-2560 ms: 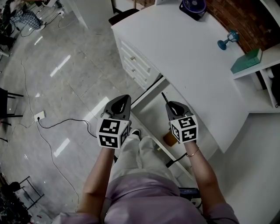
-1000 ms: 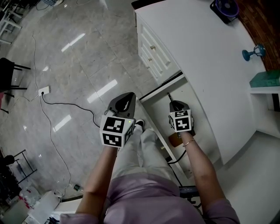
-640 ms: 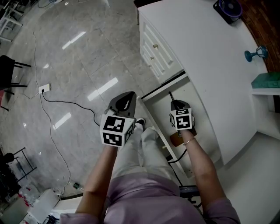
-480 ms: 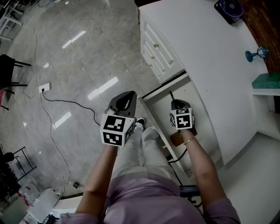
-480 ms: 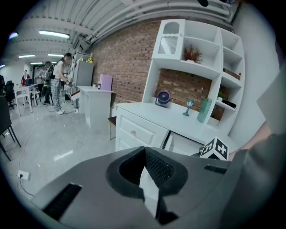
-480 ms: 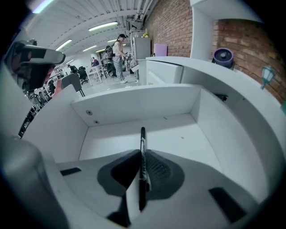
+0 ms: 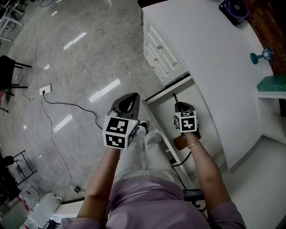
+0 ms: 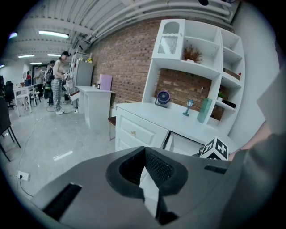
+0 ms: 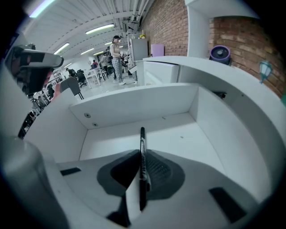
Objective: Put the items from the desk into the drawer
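White drawer (image 9: 178, 134), black pen (image 9: 142, 152), teal box (image 7: 271, 82)

You wore a pale mauve short-sleeved top (image 7: 147, 199) at the bottom of the frame, light beige trousers (image 7: 138, 154) just above it, and a thin bracelet (image 7: 193, 145) on your right wrist. Your left gripper (image 7: 128, 99) and right gripper (image 7: 178, 106) had dark grey moulded shells. Each carried a white cube (image 7: 118, 133) printed with black square markers.

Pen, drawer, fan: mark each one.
pen (image 9: 142, 152), right gripper view, middle of its barrel
drawer (image 9: 176, 134), right gripper view, bare floor
fan (image 7: 234, 8), head view, round grille
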A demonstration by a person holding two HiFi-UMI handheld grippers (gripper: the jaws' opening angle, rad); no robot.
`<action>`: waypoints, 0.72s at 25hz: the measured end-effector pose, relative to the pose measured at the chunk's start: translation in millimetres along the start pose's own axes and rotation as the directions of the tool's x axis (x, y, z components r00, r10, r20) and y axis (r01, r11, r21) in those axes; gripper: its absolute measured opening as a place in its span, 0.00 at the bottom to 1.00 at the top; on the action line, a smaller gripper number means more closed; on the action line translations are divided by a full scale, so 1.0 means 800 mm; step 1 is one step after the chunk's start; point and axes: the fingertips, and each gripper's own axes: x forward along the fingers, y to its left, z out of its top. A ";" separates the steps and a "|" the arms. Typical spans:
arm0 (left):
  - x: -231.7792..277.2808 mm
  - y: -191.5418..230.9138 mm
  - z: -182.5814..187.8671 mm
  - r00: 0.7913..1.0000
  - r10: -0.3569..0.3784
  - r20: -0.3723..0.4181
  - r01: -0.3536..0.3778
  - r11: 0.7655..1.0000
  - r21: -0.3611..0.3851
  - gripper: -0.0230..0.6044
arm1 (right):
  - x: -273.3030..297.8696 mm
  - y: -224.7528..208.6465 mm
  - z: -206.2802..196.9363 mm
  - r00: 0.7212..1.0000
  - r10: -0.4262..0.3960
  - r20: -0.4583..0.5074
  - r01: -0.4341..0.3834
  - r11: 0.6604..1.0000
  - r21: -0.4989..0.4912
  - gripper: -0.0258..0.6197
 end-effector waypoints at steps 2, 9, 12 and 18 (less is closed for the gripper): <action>0.000 -0.001 0.001 1.000 -0.004 -0.004 0.004 1.000 -0.005 0.03 | -0.001 -0.001 0.001 1.000 0.000 0.004 0.000 1.000 0.010 0.13; 0.004 -0.003 0.005 1.000 -0.019 -0.007 0.019 1.000 0.018 0.03 | -0.011 -0.006 0.004 0.999 -0.005 0.038 0.003 0.999 0.035 0.15; 0.006 -0.004 0.008 1.000 -0.027 -0.005 0.027 0.999 0.033 0.03 | -0.024 -0.006 0.011 0.997 -0.013 0.073 0.008 0.998 0.065 0.15; 0.012 -0.014 0.017 0.998 -0.058 -0.002 0.059 0.997 0.048 0.03 | -0.059 0.000 0.031 0.984 -0.021 0.175 -0.007 0.988 0.154 0.12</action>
